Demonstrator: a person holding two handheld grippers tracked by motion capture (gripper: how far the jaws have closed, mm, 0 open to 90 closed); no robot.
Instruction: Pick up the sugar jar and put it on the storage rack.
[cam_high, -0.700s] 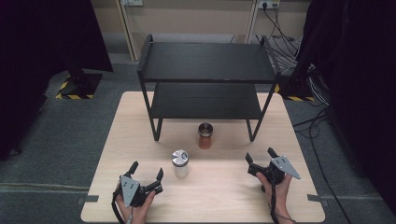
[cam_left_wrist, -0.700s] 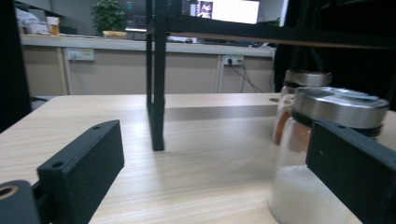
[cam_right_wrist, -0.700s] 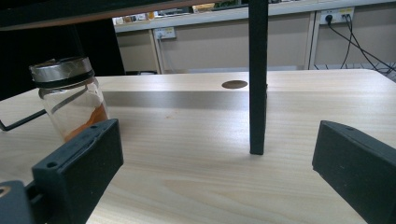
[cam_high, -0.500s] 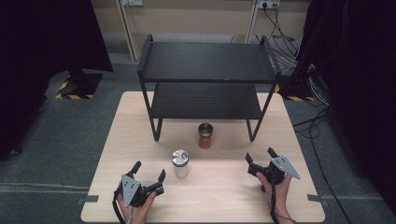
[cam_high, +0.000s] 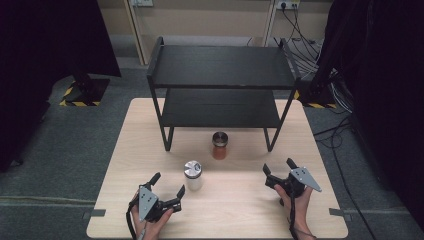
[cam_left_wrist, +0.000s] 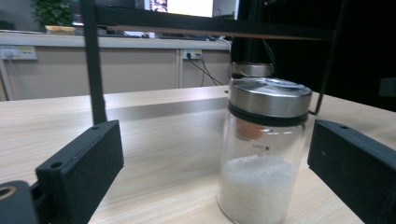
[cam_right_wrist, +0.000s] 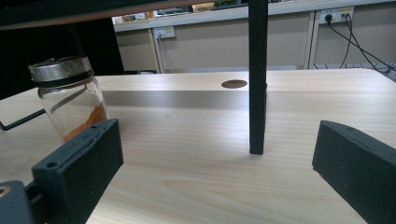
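A light wooden bench (cam_high: 130, 150) carries a black two-tier shelf rack (cam_high: 222, 67) along its far edge, seen from the high view. Two hands come in over the near edge, each holding a two-jaw gripper low over the bench. The left hand (cam_high: 150, 222) sits near the near-left corner, its left gripper (cam_high: 167, 185) angled forward and toward the middle, jaws spread wide with nothing between them. The right hand (cam_high: 300, 205) sits near the near-right corner, wrist straight, its right gripper (cam_high: 277, 167) pointing toward the rack, a grey three-cornered plate on top, jaws also spread wide around nothing. A glass jar of white granules (cam_high: 192, 175) with a metal lid stands upright just ahead of the left gripper, toward the middle of the near half. In the left gripper view this jar (cam_left_wrist: 264, 149) stands close, between the lines of the two jaws and nearer the right-hand one, touching neither. A jar of orange powder (cam_high: 219, 145) stands upright farther back, just in front of the rack's lower shelf. In the right gripper view it (cam_right_wrist: 70, 100) appears at the left, and a rack leg (cam_right_wrist: 258, 77) stands ahead between the jaws.
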